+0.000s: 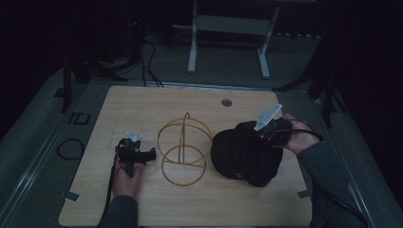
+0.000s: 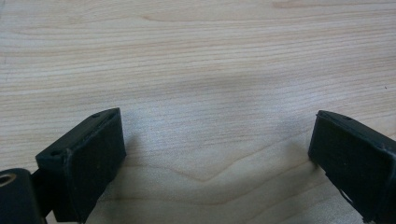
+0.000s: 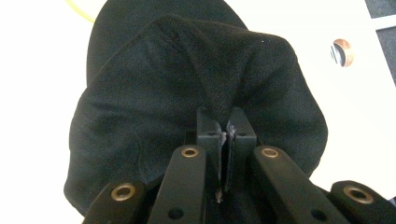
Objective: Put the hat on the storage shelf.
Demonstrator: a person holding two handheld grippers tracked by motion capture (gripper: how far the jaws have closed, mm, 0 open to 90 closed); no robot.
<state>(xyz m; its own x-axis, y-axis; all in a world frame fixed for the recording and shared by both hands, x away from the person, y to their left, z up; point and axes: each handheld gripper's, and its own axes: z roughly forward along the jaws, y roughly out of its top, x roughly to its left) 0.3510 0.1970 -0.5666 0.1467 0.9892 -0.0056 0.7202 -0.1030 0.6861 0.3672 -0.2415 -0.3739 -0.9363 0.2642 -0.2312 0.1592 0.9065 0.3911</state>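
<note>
Black cap, lying on the right half of the table, between the middle and the right edge, its crown raised toward the far side. My right gripper grips a fold of the cap's fabric at its far right side; in the right gripper view the jaws are pressed together on a pinch of the cloth, which puckers upward around them. My right hand comes in from the right edge, and the grey three-cornered plate stands above the gripper. Yellow wire frame, made of hoops on an upright rod, standing at the middle of the table, just beside the cap on its left; whether they touch cannot be told. My left gripper rests low on the left half of the table, pointing toward the frame, apart from it. In the left gripper view its jaws stand wide apart with bare wood grain between them. A round grommet sits near the far edge.
</note>
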